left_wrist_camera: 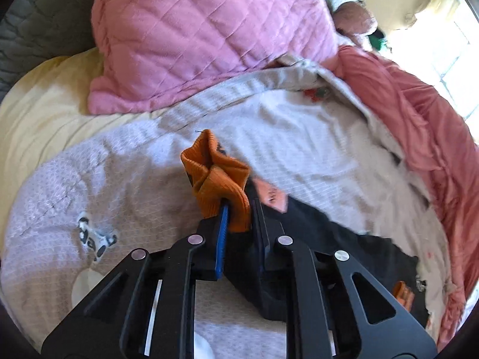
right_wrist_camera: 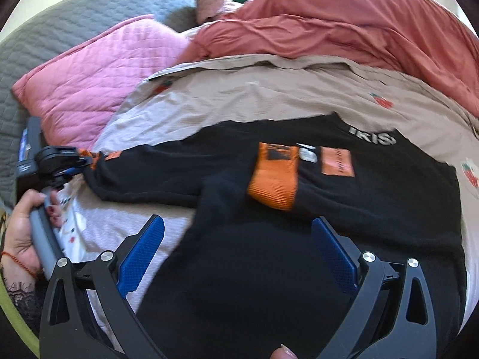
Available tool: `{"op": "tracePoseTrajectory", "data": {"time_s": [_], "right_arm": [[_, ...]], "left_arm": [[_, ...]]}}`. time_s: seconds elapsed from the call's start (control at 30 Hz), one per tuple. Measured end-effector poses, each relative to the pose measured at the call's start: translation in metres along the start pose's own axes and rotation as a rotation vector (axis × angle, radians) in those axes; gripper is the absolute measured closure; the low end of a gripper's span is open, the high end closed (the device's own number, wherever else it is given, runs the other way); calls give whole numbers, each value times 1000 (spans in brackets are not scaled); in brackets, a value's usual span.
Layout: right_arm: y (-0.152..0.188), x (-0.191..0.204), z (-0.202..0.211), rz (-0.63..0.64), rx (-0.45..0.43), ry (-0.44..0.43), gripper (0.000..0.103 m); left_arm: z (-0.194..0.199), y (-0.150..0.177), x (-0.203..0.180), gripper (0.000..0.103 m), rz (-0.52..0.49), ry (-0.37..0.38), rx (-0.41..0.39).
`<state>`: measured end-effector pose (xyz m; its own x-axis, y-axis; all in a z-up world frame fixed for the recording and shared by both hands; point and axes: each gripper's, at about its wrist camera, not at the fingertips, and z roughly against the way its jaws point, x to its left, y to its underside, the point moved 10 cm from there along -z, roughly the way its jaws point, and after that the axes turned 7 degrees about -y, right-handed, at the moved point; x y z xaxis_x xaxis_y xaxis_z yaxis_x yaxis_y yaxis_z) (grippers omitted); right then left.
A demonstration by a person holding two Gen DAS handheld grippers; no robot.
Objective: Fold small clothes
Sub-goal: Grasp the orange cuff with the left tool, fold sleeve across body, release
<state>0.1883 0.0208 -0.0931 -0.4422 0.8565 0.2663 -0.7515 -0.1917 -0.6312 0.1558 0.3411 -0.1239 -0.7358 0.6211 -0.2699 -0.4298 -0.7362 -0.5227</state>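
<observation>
A small black sweater (right_wrist_camera: 239, 254) with orange cuffs lies spread on the bed. One sleeve is folded across its chest, its orange cuff (right_wrist_camera: 274, 176) next to an orange patch (right_wrist_camera: 336, 161). My left gripper (left_wrist_camera: 239, 209) is shut on the other sleeve's orange cuff (left_wrist_camera: 215, 173), which bunches up past the blue pads. In the right wrist view that gripper (right_wrist_camera: 74, 161) sits at the far left, at the end of the stretched sleeve. My right gripper (right_wrist_camera: 238, 227) hovers open over the sweater's lower body, nothing between its blue pads (right_wrist_camera: 140, 251).
The sweater rests on a beige sheet (right_wrist_camera: 269, 98) with strawberry prints and a white knitted blanket (left_wrist_camera: 89, 179). A pink quilted pillow (left_wrist_camera: 194, 30) and a salmon blanket (right_wrist_camera: 344, 21) lie behind. A hand (right_wrist_camera: 21, 233) holds the left gripper's handle.
</observation>
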Motion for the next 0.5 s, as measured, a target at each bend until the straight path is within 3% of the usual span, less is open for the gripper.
{"op": "tracePoseTrajectory", "data": {"time_s": [0.23, 0.37, 0.5], "right_arm": [[4, -44, 17, -88, -18, 47, 5], [5, -74, 32, -137, -39, 82, 5], [6, -103, 45, -186, -58, 125, 5]], "left_arm": [[32, -1, -57, 100, -96, 188, -71], [59, 22, -122, 100, -281, 318, -113], [65, 69, -176, 100, -454, 410, -66]]}}
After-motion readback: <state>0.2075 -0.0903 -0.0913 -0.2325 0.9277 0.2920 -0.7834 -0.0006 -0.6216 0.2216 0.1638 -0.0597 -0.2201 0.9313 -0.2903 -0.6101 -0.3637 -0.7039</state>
